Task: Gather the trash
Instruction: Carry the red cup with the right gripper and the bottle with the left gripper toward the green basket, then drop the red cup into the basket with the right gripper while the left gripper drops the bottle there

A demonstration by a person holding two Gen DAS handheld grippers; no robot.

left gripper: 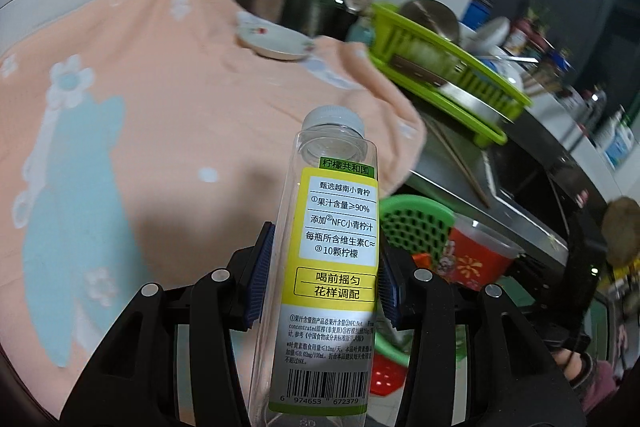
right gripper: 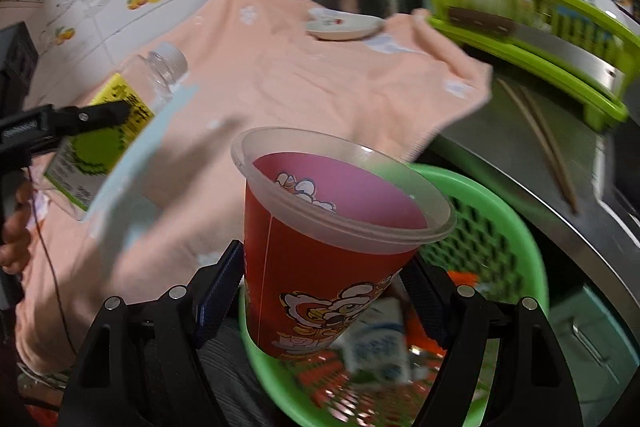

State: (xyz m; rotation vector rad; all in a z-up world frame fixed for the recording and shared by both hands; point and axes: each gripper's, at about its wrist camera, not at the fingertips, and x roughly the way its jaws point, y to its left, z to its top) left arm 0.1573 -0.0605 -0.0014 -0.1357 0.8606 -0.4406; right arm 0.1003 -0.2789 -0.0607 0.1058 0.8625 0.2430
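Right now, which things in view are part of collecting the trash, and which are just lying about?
Job:
- empty bottle in the left claw
- red cup in the right claw
- green basket, trash already inside

Lying about:
- plate on peach towel
- dish rack
- chopsticks
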